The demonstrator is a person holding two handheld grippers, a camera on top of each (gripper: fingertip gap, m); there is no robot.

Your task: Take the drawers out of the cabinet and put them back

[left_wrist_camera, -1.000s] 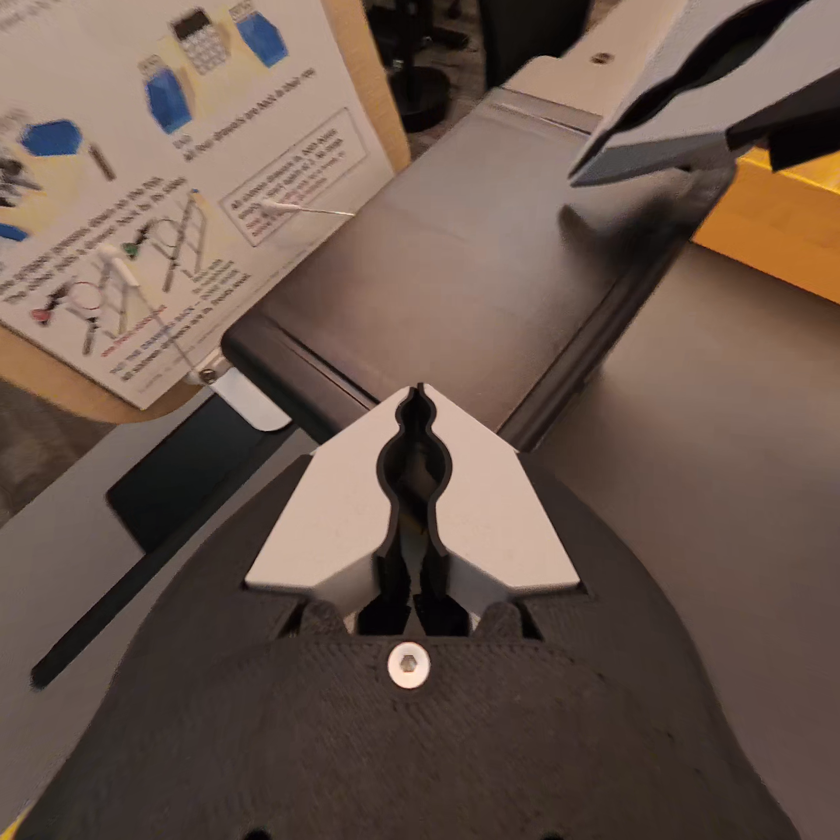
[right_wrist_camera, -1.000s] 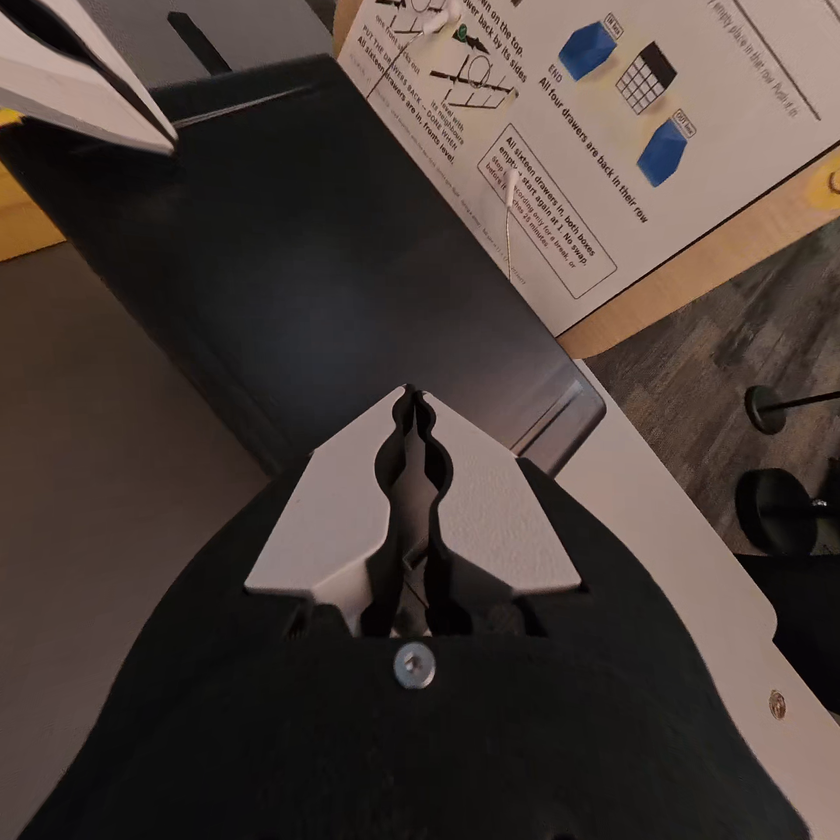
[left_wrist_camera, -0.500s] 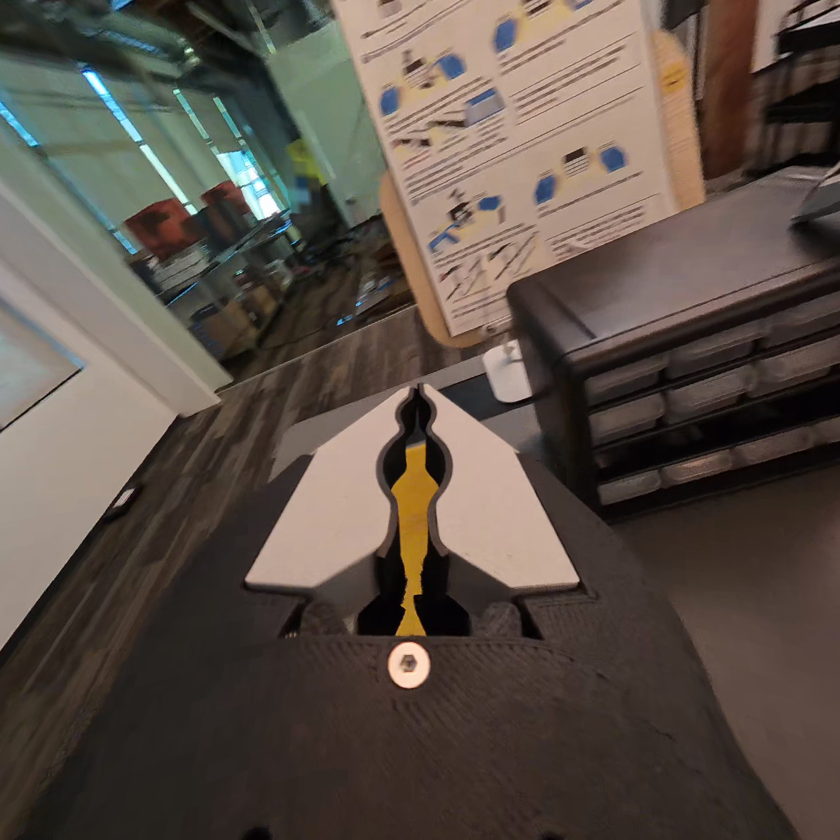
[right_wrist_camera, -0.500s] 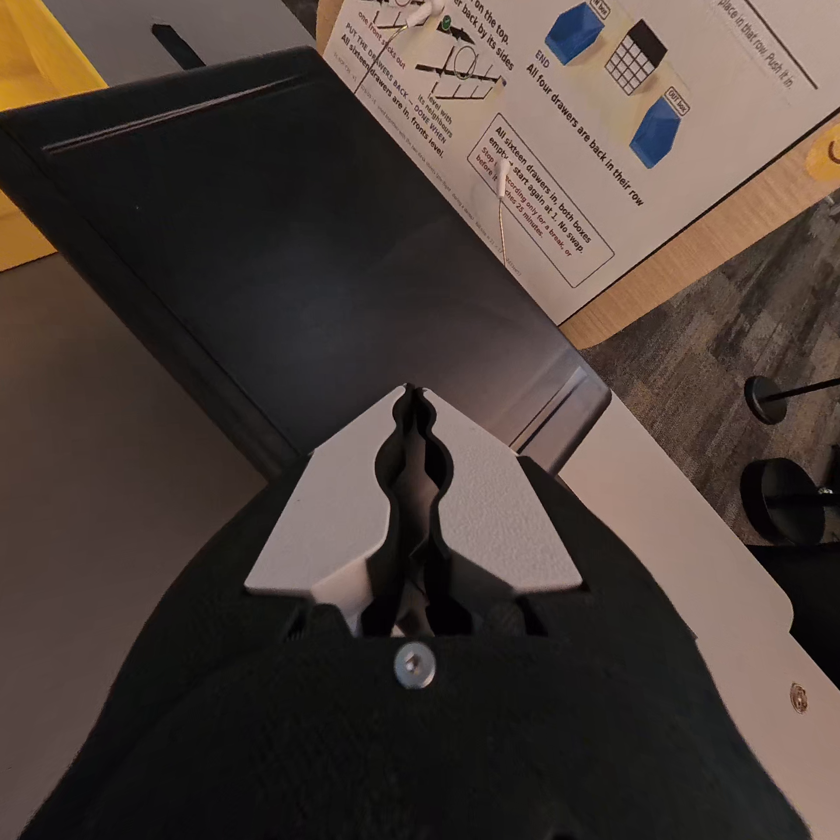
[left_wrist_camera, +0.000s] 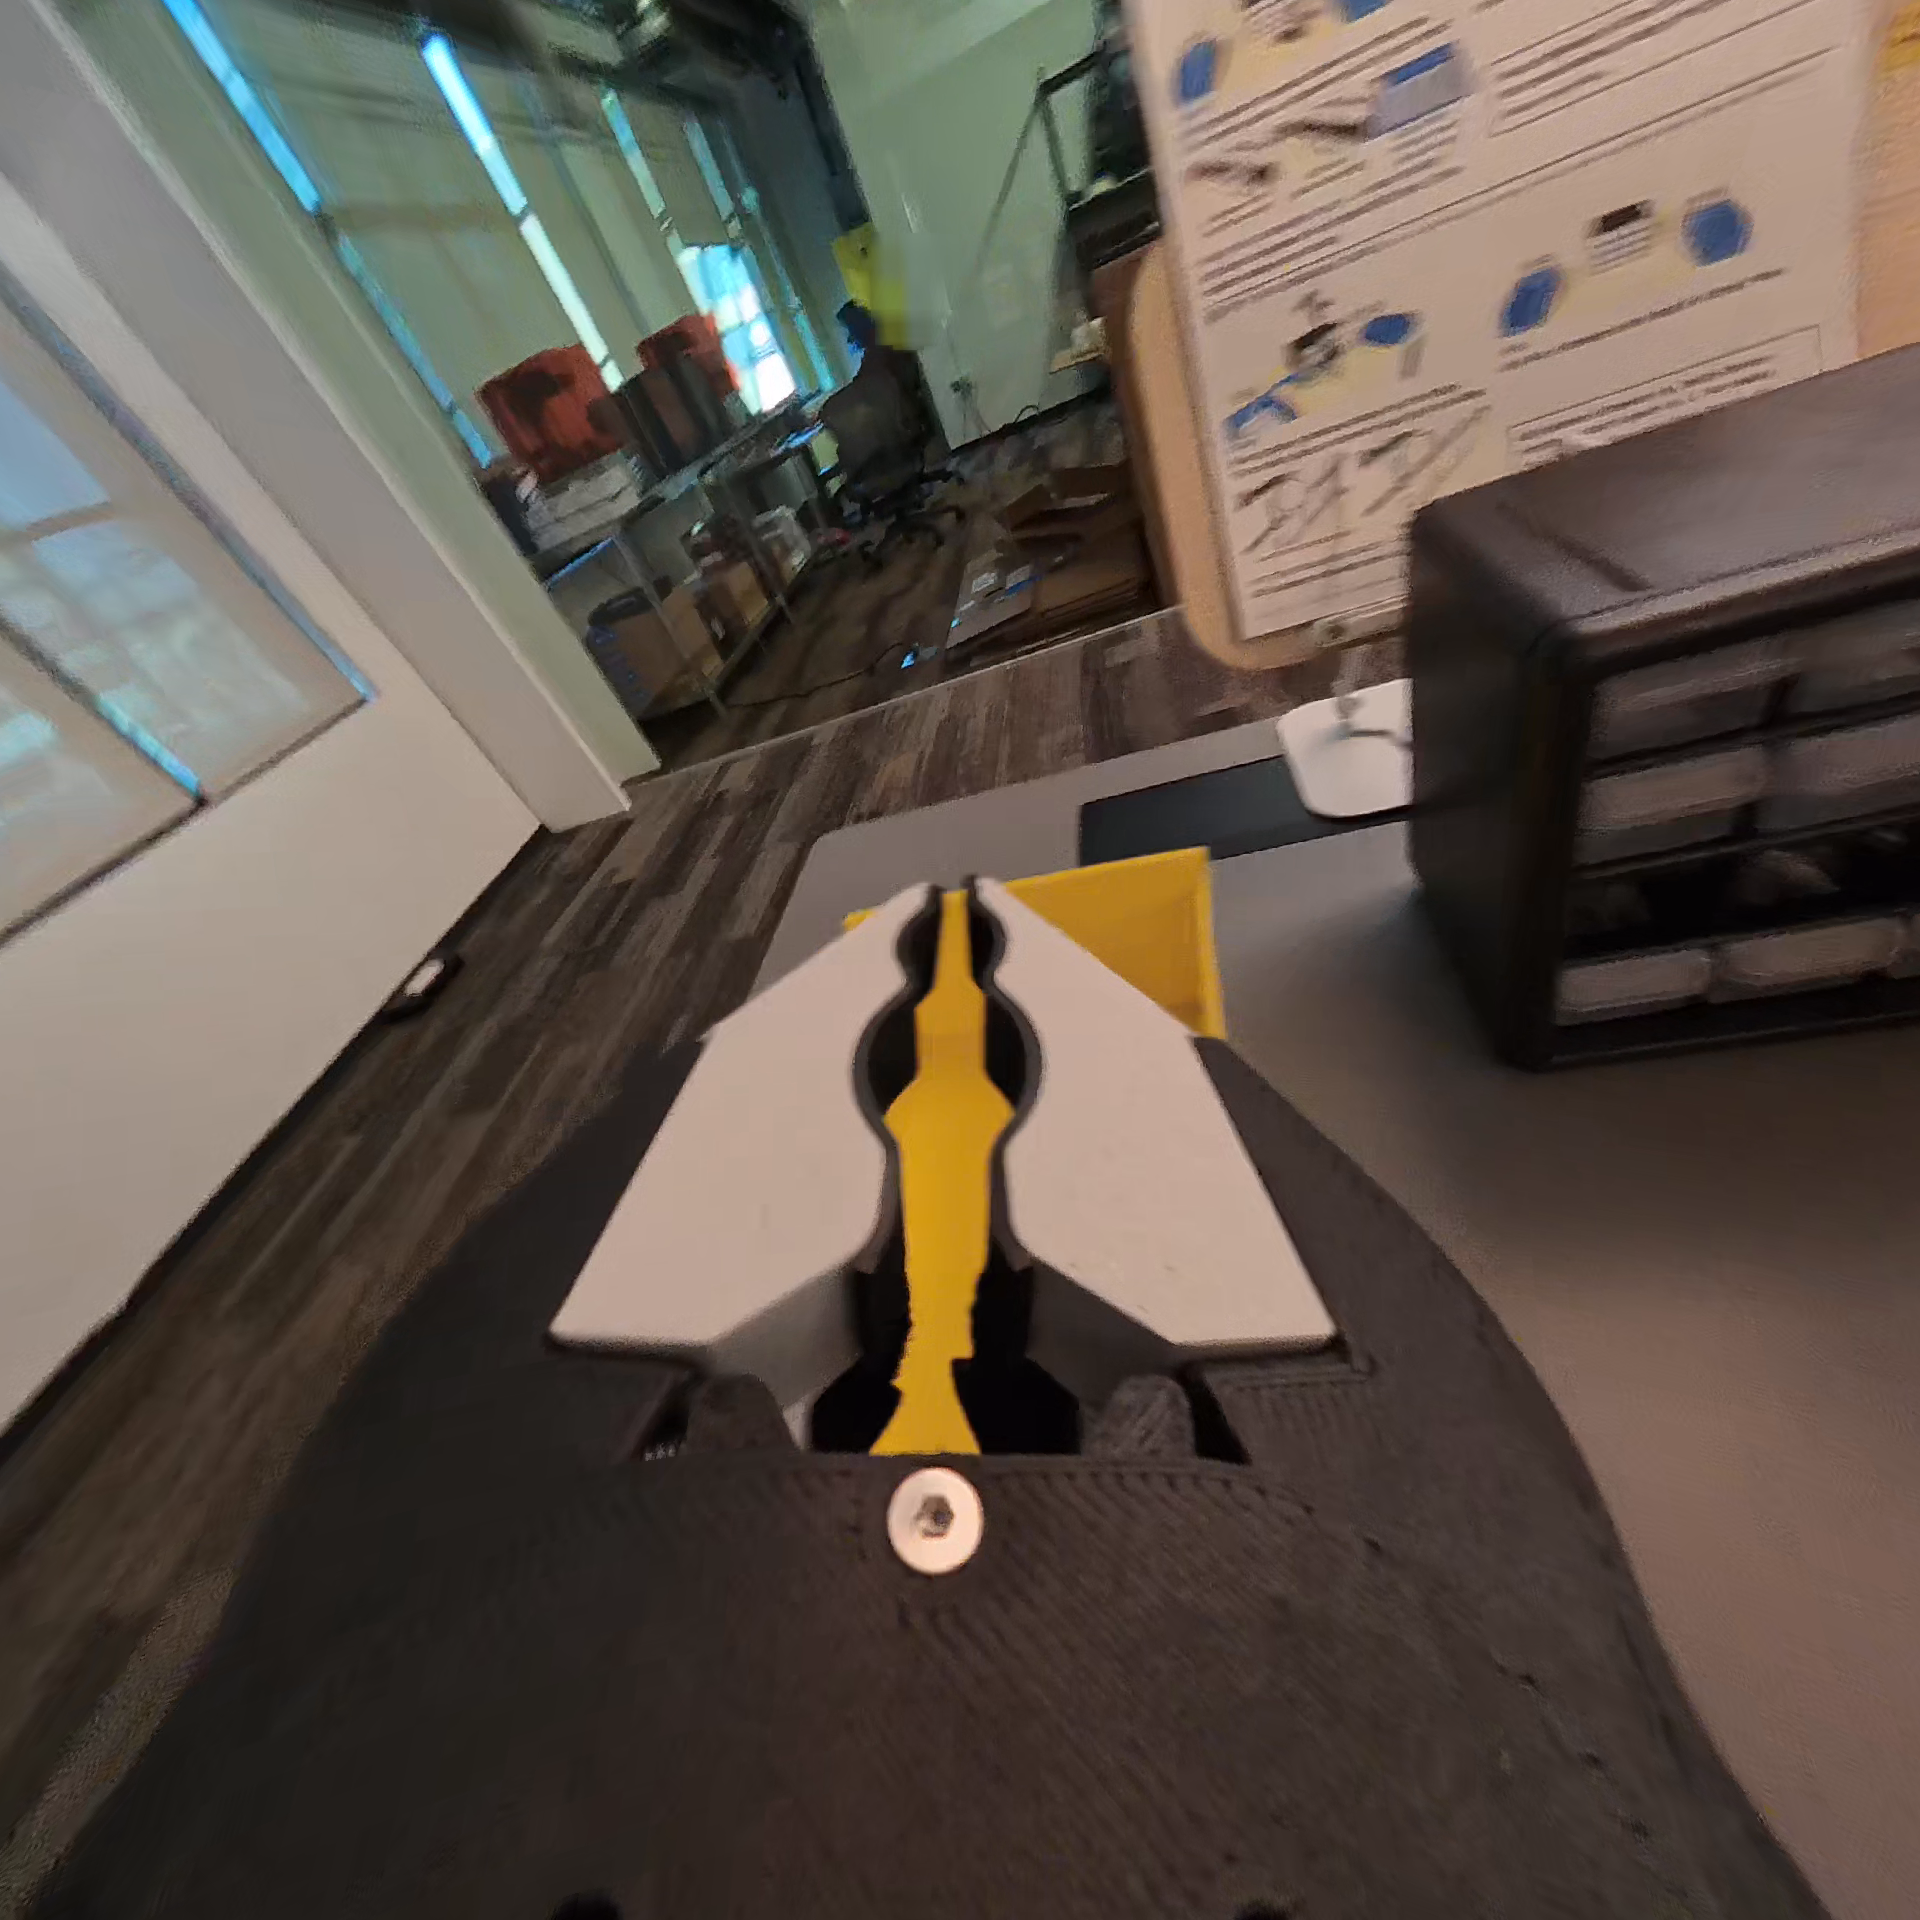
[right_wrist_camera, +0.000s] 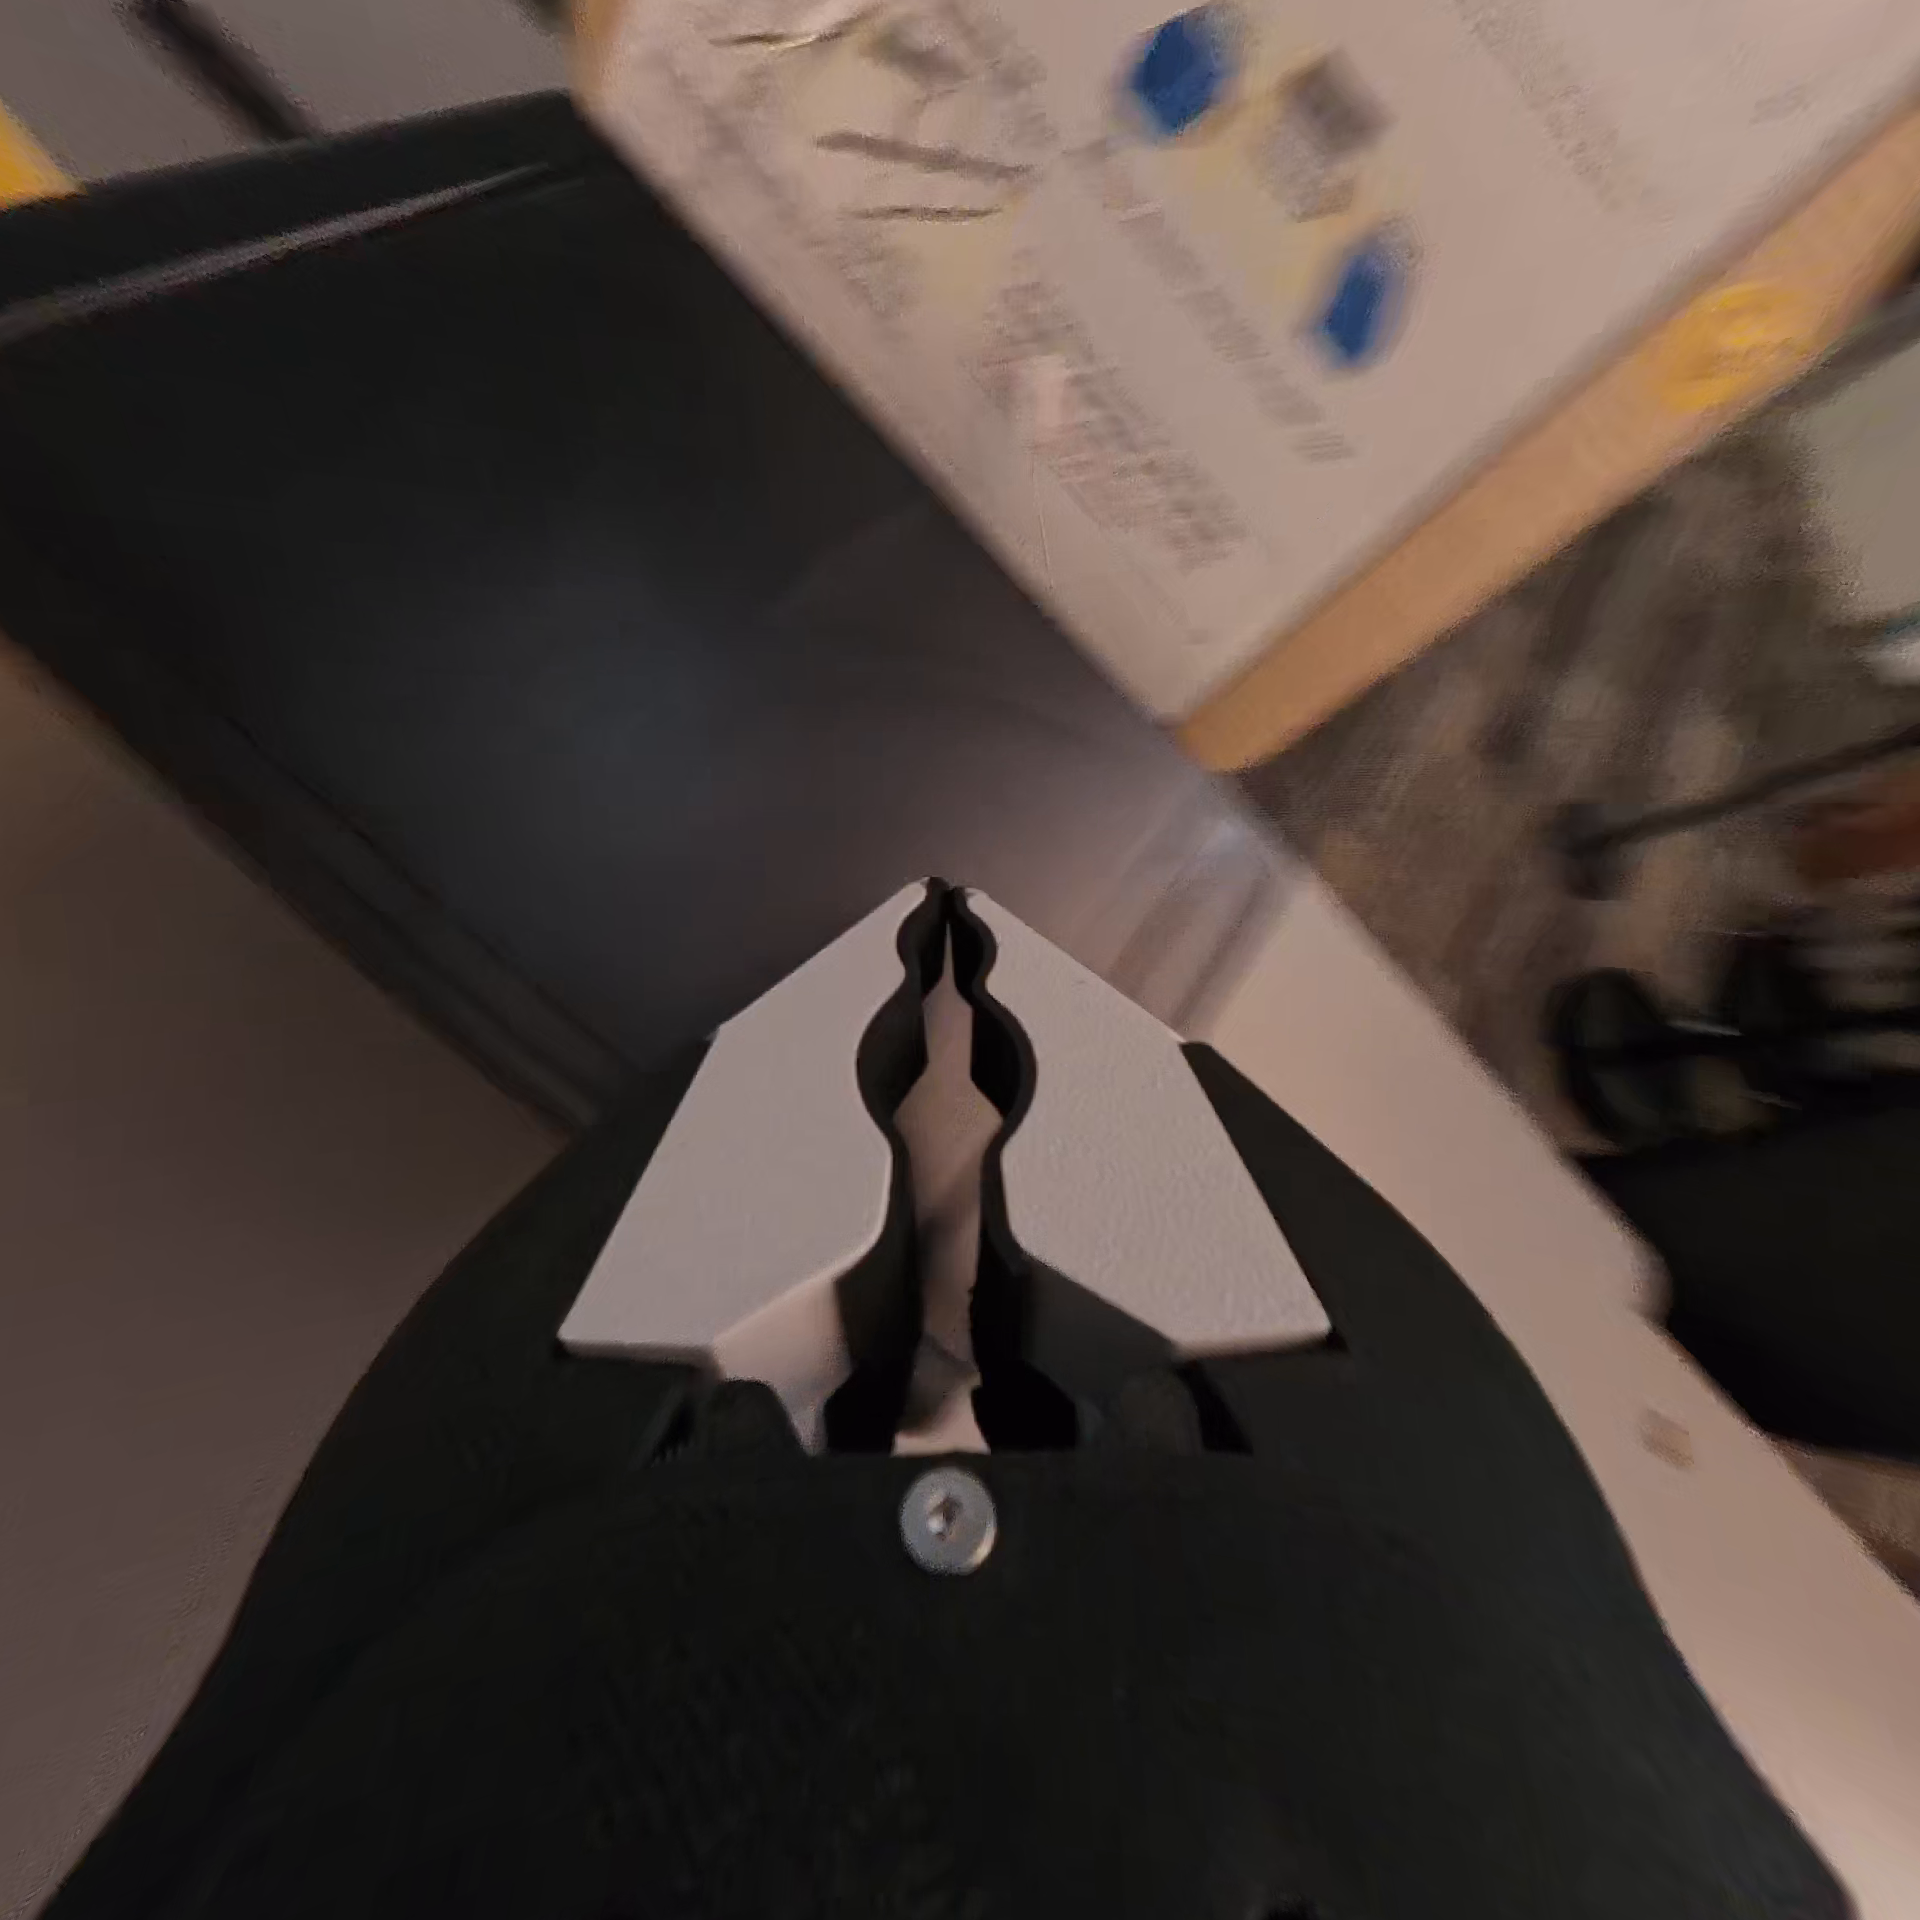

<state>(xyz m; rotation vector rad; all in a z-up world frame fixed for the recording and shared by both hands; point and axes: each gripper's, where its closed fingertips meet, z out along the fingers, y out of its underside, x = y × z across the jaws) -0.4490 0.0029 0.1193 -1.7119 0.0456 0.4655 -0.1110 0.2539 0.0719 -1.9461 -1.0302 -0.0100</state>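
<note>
**Left claw swings away from the cabinet; right claw hangs over its top**

Left wrist view: the left claw [left_wrist_camera: 951, 896] has its two grey tips pressed almost together and holds nothing. A second ago it looked down on the cabinet's top; now it points out across the room, over a yellow bin [left_wrist_camera: 1138, 940] sitting on the grey table [left_wrist_camera: 1621, 1226] at the frame's centre. The black cabinet [left_wrist_camera: 1662, 582] stands at the right edge, its rows of clear drawers [left_wrist_camera: 1683, 774] all seated in their slots, as far as the blur allows. An instruction board [left_wrist_camera: 1455, 312] stands behind it, upper right.

Right wrist view: the right claw [right_wrist_camera: 943, 891] is likewise closed and empty, hovering above the cabinet's dark top [right_wrist_camera: 468, 540], which fills the upper left. The picture has blurred since half a second ago, so this claw has begun moving too.

My reading: no drawer is gripped yet, and the left claw is probably coming round to face the drawer fronts.
</note>
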